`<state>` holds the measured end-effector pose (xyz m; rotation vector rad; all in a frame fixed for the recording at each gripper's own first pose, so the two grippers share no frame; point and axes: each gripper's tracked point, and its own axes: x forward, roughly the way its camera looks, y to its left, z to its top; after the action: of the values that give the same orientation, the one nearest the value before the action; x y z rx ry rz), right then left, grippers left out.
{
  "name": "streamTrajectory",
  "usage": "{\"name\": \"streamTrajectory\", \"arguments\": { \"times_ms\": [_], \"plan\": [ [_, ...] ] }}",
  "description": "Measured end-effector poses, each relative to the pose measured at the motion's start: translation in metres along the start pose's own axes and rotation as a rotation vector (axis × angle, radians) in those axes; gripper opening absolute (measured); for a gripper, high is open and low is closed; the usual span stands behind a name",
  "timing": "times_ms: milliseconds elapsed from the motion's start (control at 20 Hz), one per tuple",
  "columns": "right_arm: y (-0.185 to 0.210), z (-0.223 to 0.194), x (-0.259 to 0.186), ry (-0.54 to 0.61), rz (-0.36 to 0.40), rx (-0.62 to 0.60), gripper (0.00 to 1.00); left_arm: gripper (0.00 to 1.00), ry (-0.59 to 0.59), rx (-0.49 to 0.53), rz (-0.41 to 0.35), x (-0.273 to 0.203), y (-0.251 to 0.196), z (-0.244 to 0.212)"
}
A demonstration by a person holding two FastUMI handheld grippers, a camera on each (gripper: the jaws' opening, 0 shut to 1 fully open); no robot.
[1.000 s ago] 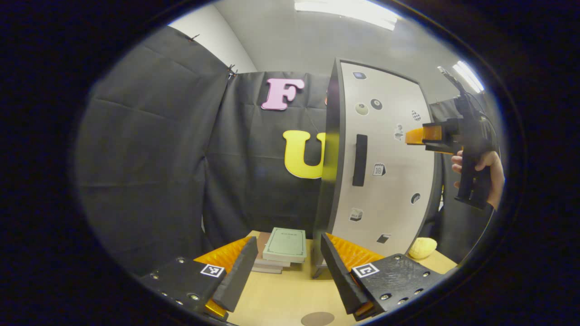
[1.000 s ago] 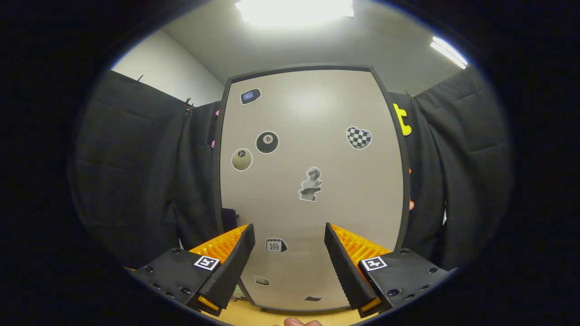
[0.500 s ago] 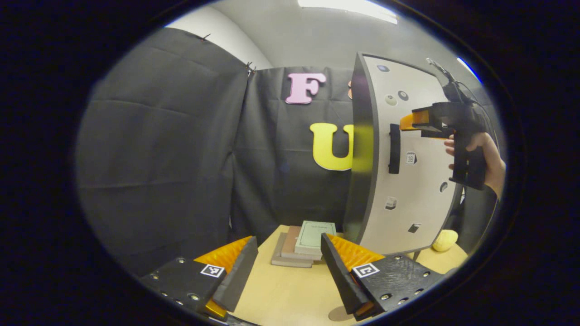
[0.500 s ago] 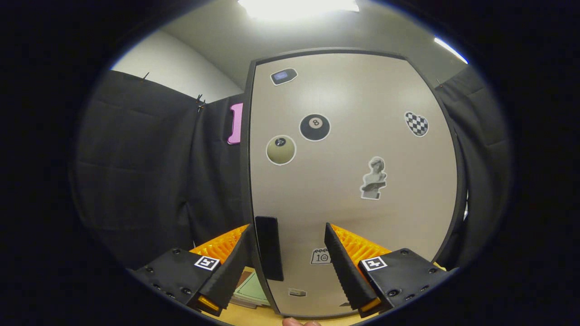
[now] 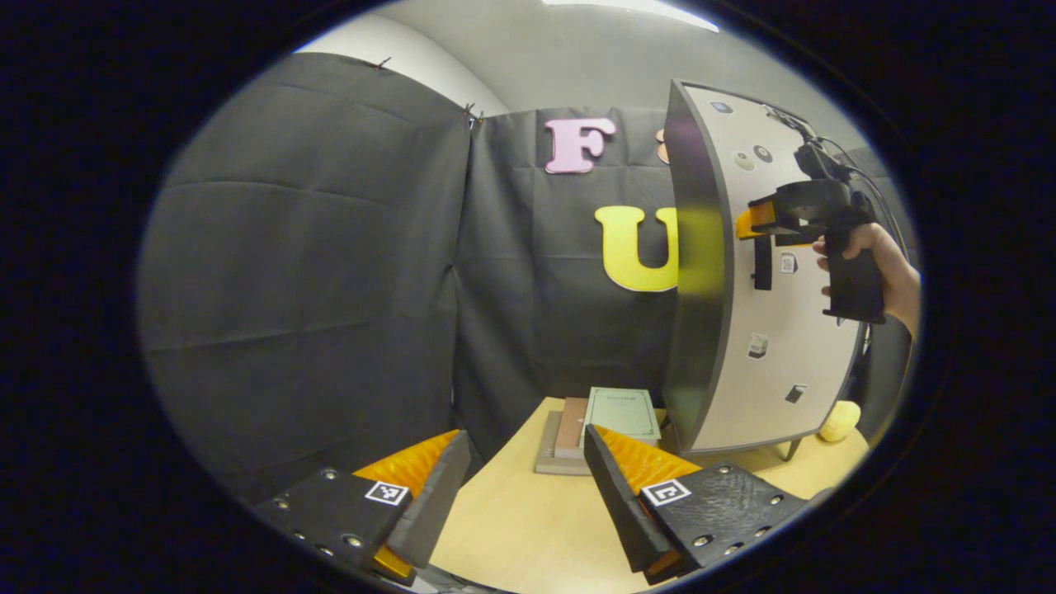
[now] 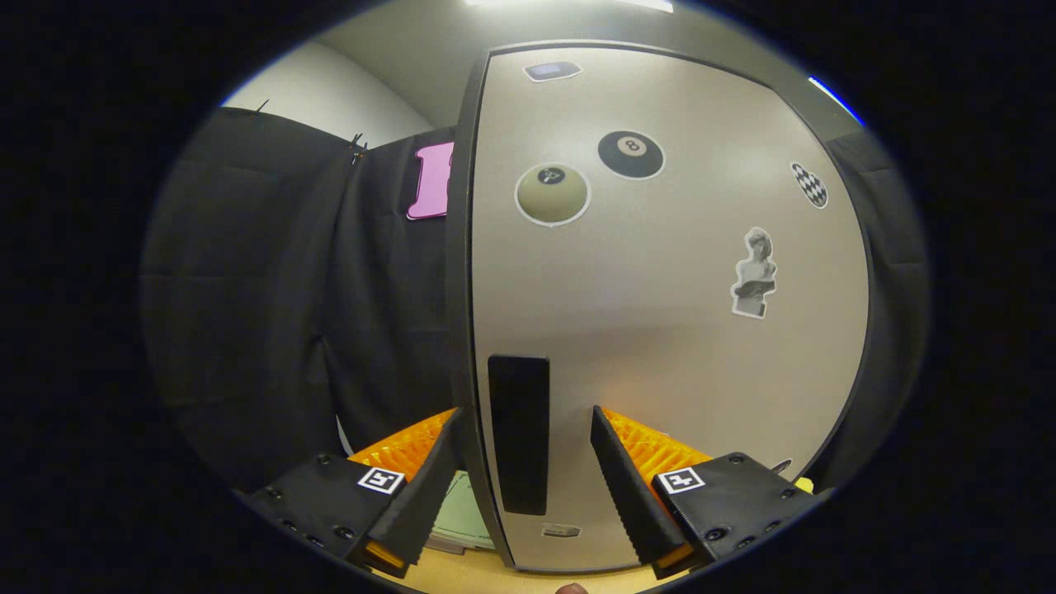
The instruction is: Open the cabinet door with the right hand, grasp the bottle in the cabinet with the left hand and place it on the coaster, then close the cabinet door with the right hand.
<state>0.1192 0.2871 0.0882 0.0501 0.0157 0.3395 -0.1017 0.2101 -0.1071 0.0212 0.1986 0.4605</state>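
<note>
Black cloth is hung behind a light wooden table (image 5: 528, 520), on which the cabinet (image 5: 697, 272) is stood upright with its dark side panel turned toward the left gripper view. Its pale cabinet door (image 6: 660, 330) is seen shut, decorated with stickers, among them a black eight-ball sticker (image 6: 631, 154) and a bust sticker (image 6: 753, 273). A dark vertical handle (image 6: 519, 433) is mounted near the door's left edge. The bottle is not made out; the door is shut over the cabinet's inside.

In the right gripper view, the right gripper (image 6: 524, 483) is held with its jaws spread wide, the handle being framed between the two fingers; whether either finger touches the handle cannot be told. In the left gripper view, this same gripper is seen farther off at the door front, near the handle, gripped by a hand (image 5: 874, 256).

The left gripper (image 5: 524, 495) is held low over the table, its fingers apart and nothing between them. A stack of books (image 5: 610, 417) is laid on the table beside the cabinet's foot, and a yellow rounded object (image 5: 839, 419) is seen at the cabinet's far side.
</note>
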Motion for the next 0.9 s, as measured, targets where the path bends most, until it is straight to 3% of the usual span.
{"name": "streamTrajectory", "arguments": {
  "times_ms": [150, 200, 250, 300, 350, 450, 900],
  "plan": [
    [0.005, -0.007, 0.005, 0.024, -0.001, 0.009, 0.77, 0.87, 0.017, -0.017, 0.004, 0.003, -0.001, -0.008],
    [0.004, -0.008, 0.005, 0.031, -0.008, 0.01, 0.64, 0.87, 0.022, -0.022, 0.004, 0.004, -0.001, -0.011],
    [0.004, -0.009, 0.006, 0.037, -0.014, 0.012, 0.63, 0.87, 0.027, -0.025, 0.002, 0.005, -0.002, -0.012],
    [0.002, -0.007, 0.008, 0.036, -0.013, 0.015, 0.37, 0.87, 0.027, -0.027, -0.003, 0.005, -0.003, -0.013],
    [0.0, -0.008, 0.008, 0.038, -0.019, 0.02, 0.31, 0.84, 0.021, -0.027, -0.009, 0.004, -0.004, -0.01],
    [0.001, -0.01, 0.007, 0.047, -0.022, 0.031, 0.36, 0.84, 0.015, -0.017, -0.007, 0.002, -0.003, -0.011],
    [0.002, -0.012, 0.002, 0.043, 0.103, 0.049, 0.16, 0.84, -0.051, -0.023, -0.008, -0.013, -0.013, 0.007]
  ]
}}
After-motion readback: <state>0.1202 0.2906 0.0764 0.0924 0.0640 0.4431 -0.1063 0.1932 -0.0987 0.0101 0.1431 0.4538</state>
